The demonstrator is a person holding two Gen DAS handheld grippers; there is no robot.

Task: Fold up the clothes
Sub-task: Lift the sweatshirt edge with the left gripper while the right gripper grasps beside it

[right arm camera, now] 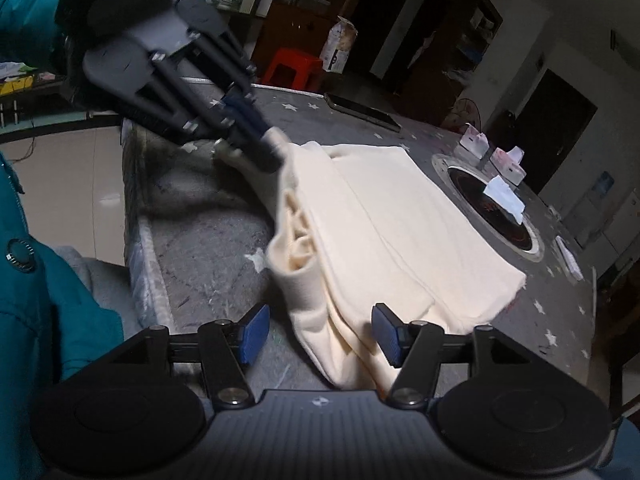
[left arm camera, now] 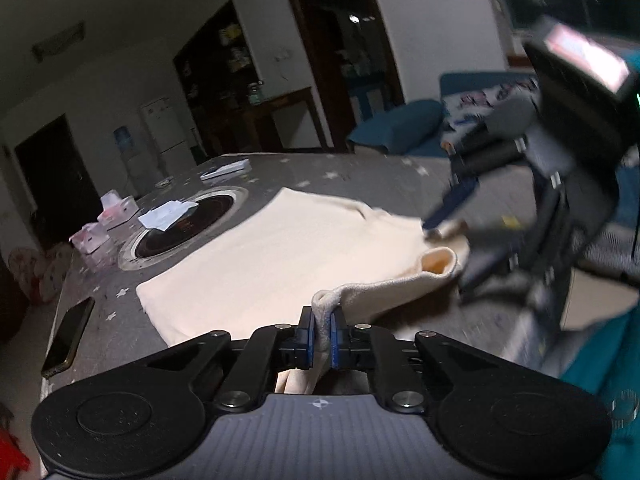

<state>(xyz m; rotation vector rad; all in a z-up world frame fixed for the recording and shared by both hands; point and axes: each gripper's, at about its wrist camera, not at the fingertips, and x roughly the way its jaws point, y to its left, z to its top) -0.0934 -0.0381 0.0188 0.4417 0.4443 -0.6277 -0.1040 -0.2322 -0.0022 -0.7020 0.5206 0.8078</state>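
A cream garment (left arm camera: 272,256) lies partly folded on the grey star-patterned table (left arm camera: 360,178). My left gripper (left arm camera: 323,330) is shut on its near edge, a cuff-like fold pinched between the blue pads. It also shows in the right wrist view (right arm camera: 270,146), gripping the garment's far corner. My right gripper (right arm camera: 318,334) is open, its blue pads either side of the near corner of the garment (right arm camera: 392,232) without pinching it. In the left wrist view it (left arm camera: 444,216) is blurred over the garment's far right corner.
A round cooktop (left arm camera: 188,224) with white paper on it is set in the table beyond the garment. A black phone (left arm camera: 68,336) lies at the left edge. Pink-white boxes (left arm camera: 104,224) stand near the cooktop. A red stool (right arm camera: 292,68) stands beyond the table.
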